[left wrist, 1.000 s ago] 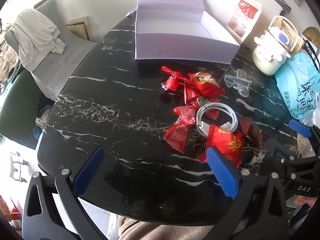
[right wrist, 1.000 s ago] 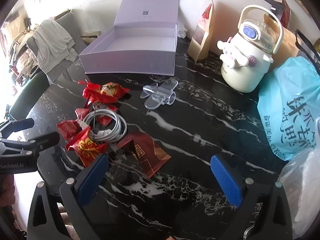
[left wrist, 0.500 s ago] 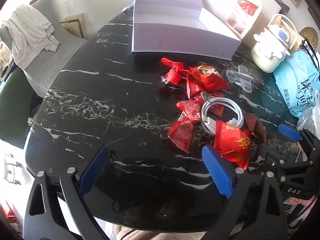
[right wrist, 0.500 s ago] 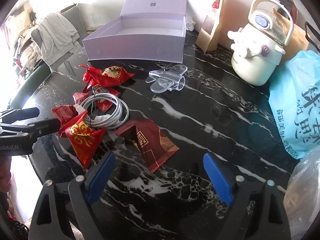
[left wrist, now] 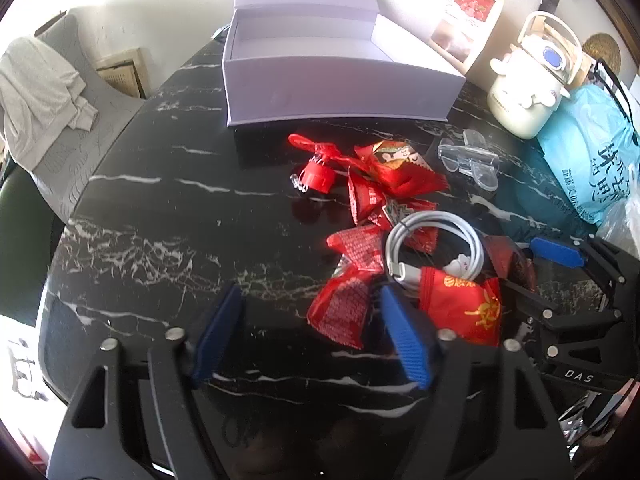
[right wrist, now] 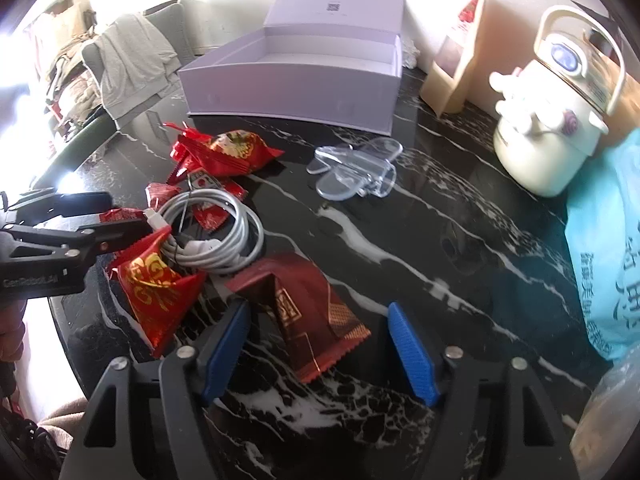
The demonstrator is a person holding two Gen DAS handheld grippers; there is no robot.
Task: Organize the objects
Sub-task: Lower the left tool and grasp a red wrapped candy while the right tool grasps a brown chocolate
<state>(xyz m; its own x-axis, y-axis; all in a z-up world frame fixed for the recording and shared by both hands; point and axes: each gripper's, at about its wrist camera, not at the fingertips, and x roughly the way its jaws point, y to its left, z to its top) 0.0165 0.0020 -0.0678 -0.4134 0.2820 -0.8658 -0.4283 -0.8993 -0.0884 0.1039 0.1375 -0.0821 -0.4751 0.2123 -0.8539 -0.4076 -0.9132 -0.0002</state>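
A pile of red snack packets lies on the black marble table (left wrist: 168, 216) in front of an open lavender box (left wrist: 340, 80). A coiled white cable (left wrist: 432, 248) rests on the pile. My left gripper (left wrist: 310, 334) is open, low over the table, with a red packet (left wrist: 344, 308) just inside its right finger. A red-and-gold packet (right wrist: 156, 292) lies between the two grippers. My right gripper (right wrist: 320, 352) is open, its fingers on either side of a dark red packet (right wrist: 308, 312). Nothing is held.
A clear plastic plane-shaped piece (right wrist: 356, 168) and a small red fan toy (left wrist: 316, 172) lie near the box. A cream bottle with a handle (right wrist: 556, 120), a blue plastic bag (right wrist: 608, 240) and a tan pouch (right wrist: 452, 68) stand at the right. A cloth-draped chair (left wrist: 40, 92) stands at the left.
Both grippers have moved forward and down toward the pile. The gap between each pair of fingers has narrowed. The dark red packet now sits between the right fingers.
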